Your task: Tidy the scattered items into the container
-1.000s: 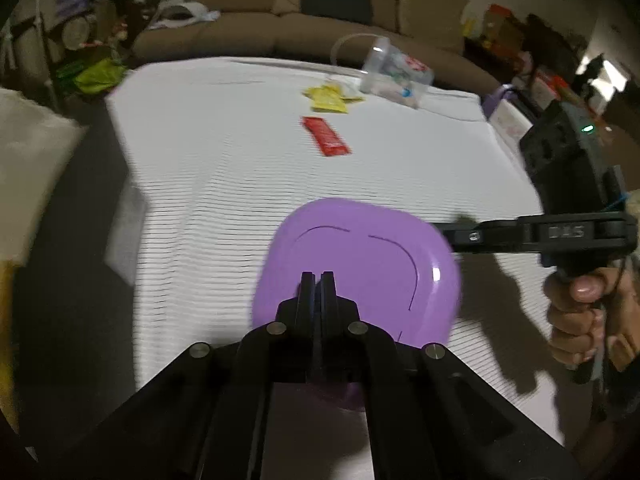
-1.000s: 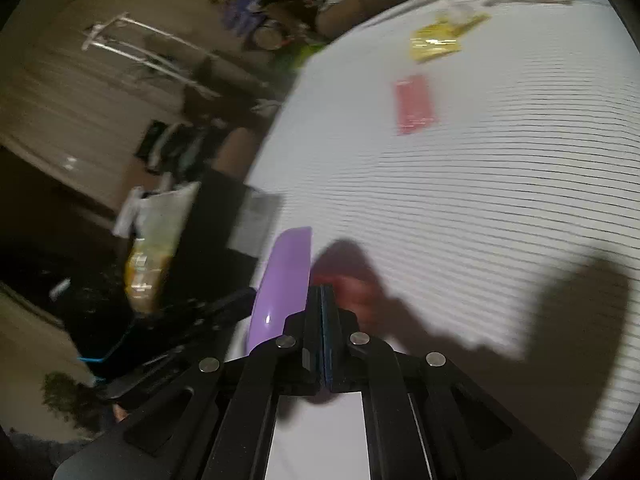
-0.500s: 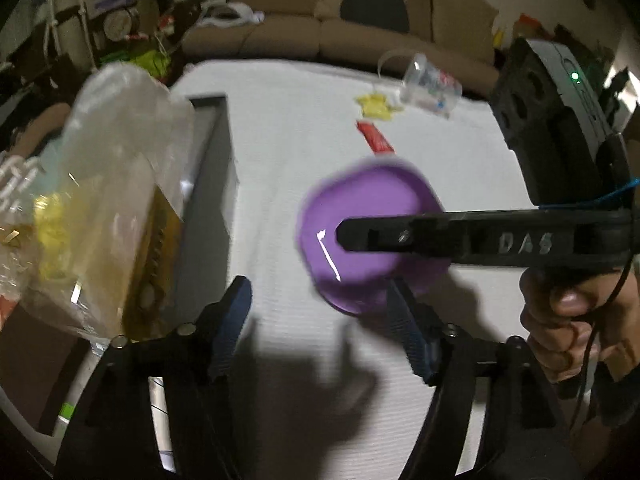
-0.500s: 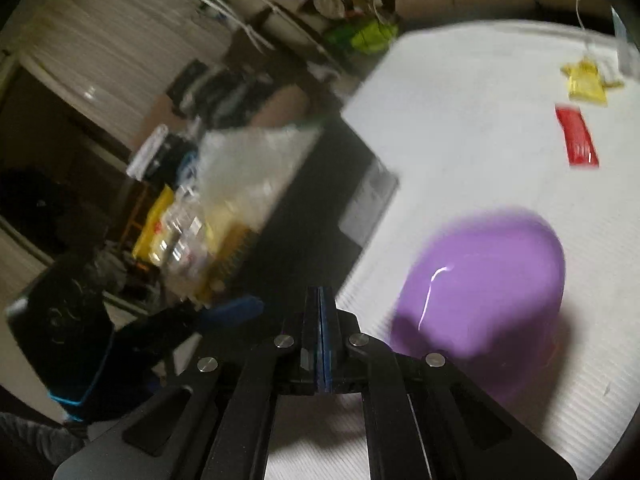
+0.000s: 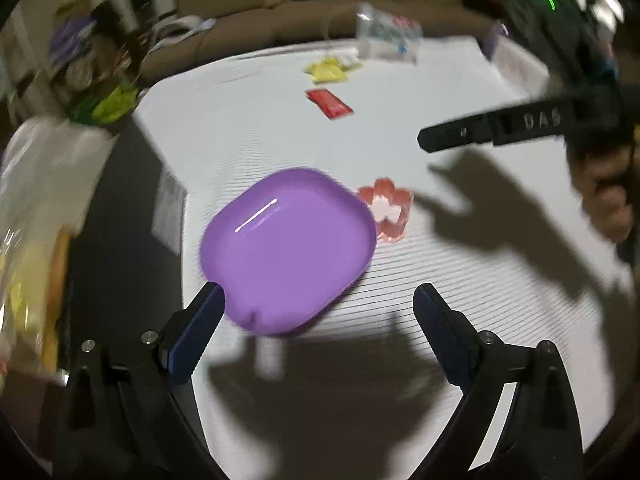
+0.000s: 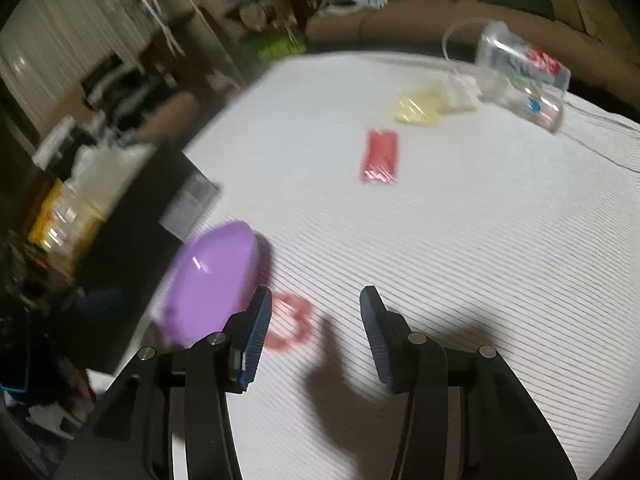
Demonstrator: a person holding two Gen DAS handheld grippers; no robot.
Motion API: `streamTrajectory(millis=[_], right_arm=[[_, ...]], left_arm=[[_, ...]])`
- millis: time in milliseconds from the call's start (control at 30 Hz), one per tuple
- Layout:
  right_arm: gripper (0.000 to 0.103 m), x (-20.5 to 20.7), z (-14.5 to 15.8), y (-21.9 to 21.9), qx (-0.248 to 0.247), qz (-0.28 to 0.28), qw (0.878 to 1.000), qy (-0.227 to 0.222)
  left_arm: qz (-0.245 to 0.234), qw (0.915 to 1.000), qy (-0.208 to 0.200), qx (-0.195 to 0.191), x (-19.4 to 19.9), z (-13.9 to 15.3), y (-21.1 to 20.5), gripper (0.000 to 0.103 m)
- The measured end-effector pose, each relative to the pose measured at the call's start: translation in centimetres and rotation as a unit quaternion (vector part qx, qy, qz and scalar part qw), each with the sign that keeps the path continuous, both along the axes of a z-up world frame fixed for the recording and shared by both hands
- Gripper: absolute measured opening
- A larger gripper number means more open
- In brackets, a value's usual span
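Observation:
A smooth purple squarish dish (image 5: pixel 288 252) lies blurred on the white striped table (image 5: pixel 460 260), close to its left edge. My left gripper (image 5: pixel 318 296) is just in front of it with its jaws opening wide; the dish's near edge reaches between the fingers, and no pad presses it. A pink flower-shaped cutter (image 5: pixel 386 210) sits against the dish's right side. My right gripper (image 6: pixel 316 300) is also opening, with only part of the pink cutter (image 6: pixel 290 322) showing between its fingers and the purple dish (image 6: pixel 208 280) off to its left. Its finger (image 5: pixel 500 128) hovers at the right.
Farther back lie a red packet (image 6: pixel 380 156), yellow packets (image 6: pixel 420 108) and a clear plastic tub (image 6: pixel 520 76) on its side. A black box (image 5: pixel 120 208) and a plastic bag (image 5: pixel 36 240) stand at the table's left edge. A sofa (image 5: pixel 320 0) runs behind. A hand (image 5: pixel 608 200) grips the right tool.
Both grippers were shut on the purple dish, holding it up on edge. Both have let go and opened; the dish has come down flat beside the pink cutter, which has come into view.

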State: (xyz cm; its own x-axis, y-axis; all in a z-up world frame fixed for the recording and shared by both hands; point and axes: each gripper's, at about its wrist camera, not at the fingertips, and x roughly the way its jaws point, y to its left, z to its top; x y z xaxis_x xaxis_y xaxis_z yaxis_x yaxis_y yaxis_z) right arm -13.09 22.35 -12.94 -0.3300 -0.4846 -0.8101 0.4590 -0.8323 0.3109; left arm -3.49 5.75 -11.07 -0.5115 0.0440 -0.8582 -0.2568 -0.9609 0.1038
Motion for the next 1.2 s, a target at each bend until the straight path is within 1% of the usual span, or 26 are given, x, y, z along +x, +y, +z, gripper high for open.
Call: streamTrajectory(millis=[67, 100, 200, 267, 300, 333, 367, 400, 433, 467, 500, 533, 567, 633, 700, 733, 767, 800, 867, 933, 967, 1000, 1033, 1067, 1133, 1200], right_arm=[[0.048, 0.0, -0.8, 0.4, 0.007, 0.008, 1.0, -0.004], [0.048, -0.1, -1.2, 0.5, 0.01, 0.012, 1.0, -0.01], [0.049, -0.6, -2.2, 1.1, 0.007, 0.006, 1.0, -0.025], [0.049, -1.1, -3.0, 2.1, -0.003, -0.002, 0.999, -0.039], [0.049, -1.3, -3.3, 2.4, -0.01, -0.005, 0.999, -0.046], [0.049, -1.5, -3.3, 2.6, -0.014, -0.006, 0.999, -0.049], [0.049, -1.5, -3.4, 2.7, -0.015, -0.004, 0.999, -0.051], [0.049, -1.4, -3.4, 2.7, -0.013, -0.001, 0.999, -0.049], [0.049, -1.2, -3.3, 2.7, -0.009, 0.001, 0.999, -0.045], [0.049, -0.9, -3.1, 2.7, -0.004, 0.004, 0.999, -0.038], [0.049, -0.8, -3.0, 2.6, 0.0, 0.009, 0.999, -0.031], [0.052, -0.5, -2.9, 2.3, 0.005, 0.018, 1.0, -0.023], [0.06, 0.0, -2.9, 1.7, 0.015, 0.03, 0.999, -0.015], [0.072, 1.2, -3.0, -0.1, 0.049, 0.063, 0.997, 0.006], [0.076, 2.5, -2.8, -2.2, 0.074, 0.1, 0.991, 0.04], [0.082, 3.1, -2.7, -3.3, 0.078, 0.118, 0.989, 0.052], [0.086, 3.7, -2.7, -4.4, 0.081, 0.139, 0.985, 0.06], [0.086, 4.1, -2.9, -5.4, 0.088, 0.156, 0.982, 0.066], [0.086, 4.2, -3.8, -7.2, 0.122, 0.157, 0.977, 0.079], [0.084, 3.7, -5.0, -8.4, 0.149, 0.133, 0.976, 0.081], [0.086, 3.4, -5.5, -8.5, 0.147, 0.121, 0.979, 0.078], [0.083, 3.3, -5.6, -8.4, 0.137, 0.109, 0.981, 0.084], [0.066, 3.2, -5.5, -8.2, 0.135, 0.098, 0.982, 0.092], [0.051, 3.0, -5.3, -7.8, 0.131, 0.084, 0.984, 0.088], [0.051, 2.3, -4.6, -6.9, 0.122, 0.058, 0.989, 0.059], [0.051, 2.5, -2.6, -6.1, 0.096, 0.043, 0.992, 0.065]], left_arm=[[-0.038, 0.9991, -0.013, -0.015, -0.8, -1.5, 0.8, 0.098], [-0.04, 0.9987, -0.021, -0.021, -1.3, -2.2, 0.9, 0.098], [-0.024, 0.9982, -0.051, -0.021, -3.2, -4.4, 0.6, 0.097], [-0.014, 0.9977, -0.064, -0.019, -4.4, -5.6, 0.5, 0.093], [-0.012, 0.9979, -0.063, 0.006, -4.9, -5.7, 0.3, 0.083], [-0.01, 0.9973, -0.068, 0.024, -5.2, -5.7, 0.1, 0.08], [-0.004, 0.9975, -0.066, 0.025, -5.5, -5.6, -0.1, 0.069], [-0.01, 0.9971, -0.071, 0.026, -5.5, -5.4, 0.1, 0.055], [-0.02, 0.9965, -0.075, 0.028, -5.4, -5.2, 0.3, 0.044], [-0.026, 0.9962, -0.077, 0.032, -5.1, -4.8, 0.6, 0.008], [-0.024, 0.9966, -0.074, 0.03, -5.1, -4.5, 0.8, 0.007], [-0.024, 0.9971, -0.068, 0.022, -4.9, -4.3, 1.1, 0.006], [-0.03, 0.9971, -0.067, 0.02, -4.8, -4.1, 1.3, 0.006], [-0.028, 0.9973, -0.06, 0.031, -4.7, -3.3, 1.0, 0.005], [-0.024, 0.997, -0.052, 0.053, -4.5, -1.9, 0.2, 0.004], [-0.02, 0.9962, -0.049, 0.069, -4.4, -0.9, -0.4, 0.003], [-0.013, 0.9936, -0.051, 0.099, -4.4, 0.3, -1.2, 0.003], [-0.007, 0.9909, -0.046, 0.126, -4.6, 1.5, -1.9, 0.003], [0.003, 0.987, -0.018, 0.16, -4.5, 5.0, -3.4, 0.004], [0.009, 0.9835, 0.023, 0.179, -3.8, 8.4, -4.7, 0.003], [0.011, 0.9831, 0.037, 0.179, -3.4, 9.5, -5.1, 0.003], [0.011, 0.9824, 0.051, 0.179, -3.0, 10.5, -5.5, 0.003], [0.012, 0.9812, 0.063, 0.182, -2.6, 11.4, -6.0, 0.003], [0.013, 0.9795, 0.074, 0.187, -2.0, 12.3, -6.6, 0.003], [0.019, 0.977, 0.094, 0.191, -1.6, 13.4, -7.5, 0.004], [0.025, 0.9754, 0.108, 0.191, -1.3, 14.4, -8.4, 0.004]])
